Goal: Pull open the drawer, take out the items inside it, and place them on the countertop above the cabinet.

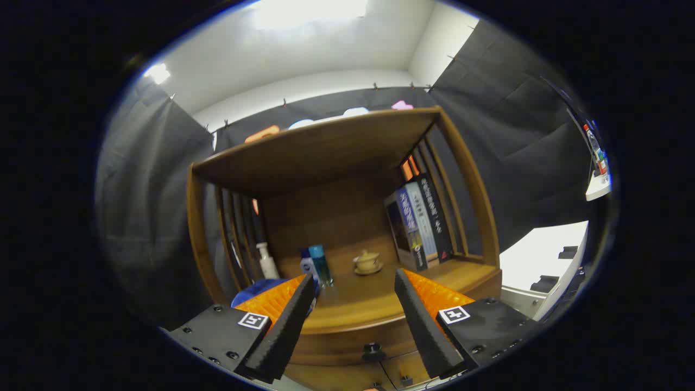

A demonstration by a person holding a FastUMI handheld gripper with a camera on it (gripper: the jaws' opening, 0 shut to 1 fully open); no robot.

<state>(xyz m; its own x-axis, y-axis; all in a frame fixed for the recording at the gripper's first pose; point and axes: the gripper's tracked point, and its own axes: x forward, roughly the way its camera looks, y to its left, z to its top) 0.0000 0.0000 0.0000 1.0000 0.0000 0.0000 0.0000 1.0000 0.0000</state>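
Books (pixel 421 225) upright at shelf's right; teacup (pixel 367 261) mid; blue bottle (pixel 320 264) left.

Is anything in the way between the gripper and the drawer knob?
No. The gripper is open, and the drawer knob sits in the gap between its fingers, just below the countertop edge. Nothing visible lies between them.

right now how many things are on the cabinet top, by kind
books: 3 upright
bottles: 2, white and blue
small white-and-blue container: 1
lidded teacup on saucer: 1
blue object behind a claw finger: 1
total: 8
claw open, drawer knob between its fingers.
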